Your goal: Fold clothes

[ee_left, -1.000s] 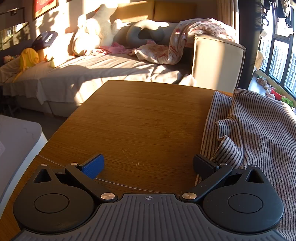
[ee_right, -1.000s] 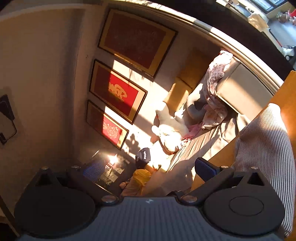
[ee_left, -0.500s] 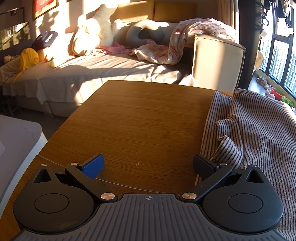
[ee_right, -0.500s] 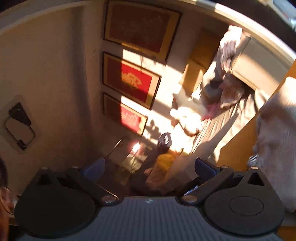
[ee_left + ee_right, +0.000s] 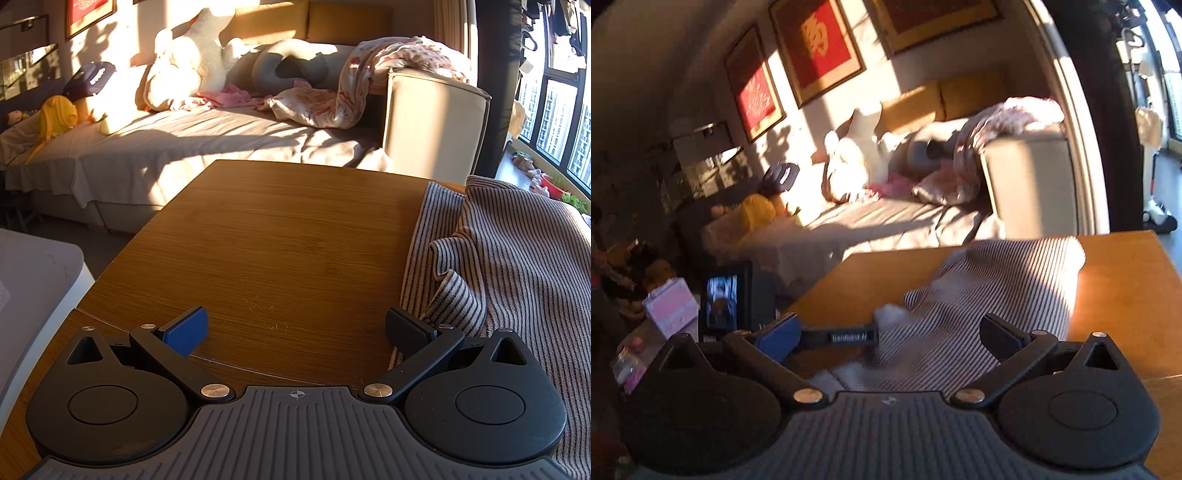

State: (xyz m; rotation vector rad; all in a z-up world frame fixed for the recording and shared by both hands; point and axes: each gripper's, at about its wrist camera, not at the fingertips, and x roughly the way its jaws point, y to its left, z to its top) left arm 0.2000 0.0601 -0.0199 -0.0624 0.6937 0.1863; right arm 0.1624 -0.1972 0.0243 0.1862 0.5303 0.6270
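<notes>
A brown-and-white striped garment (image 5: 517, 266) lies crumpled on the right part of the wooden table (image 5: 295, 240). My left gripper (image 5: 295, 328) rests low at the table's near edge, open and holding nothing, its right finger (image 5: 406, 330) touching the garment's left hem. In the right wrist view the striped garment (image 5: 997, 280) lies just ahead on the table (image 5: 1126, 280). My right gripper (image 5: 890, 336) hovers open over the garment's near end with nothing between its fingers. The picture is blurred.
A sofa bed (image 5: 221, 147) with plush toys (image 5: 192, 62) and a patterned blanket (image 5: 369, 81) lies beyond the table. A grey-white counter (image 5: 37, 277) stands at the left. A black device with a lit screen (image 5: 724, 302) and a pink box (image 5: 670, 308) sit at the left.
My right gripper has swung down from facing the wall pictures to facing the table and the striped garment. The left gripper has not moved.
</notes>
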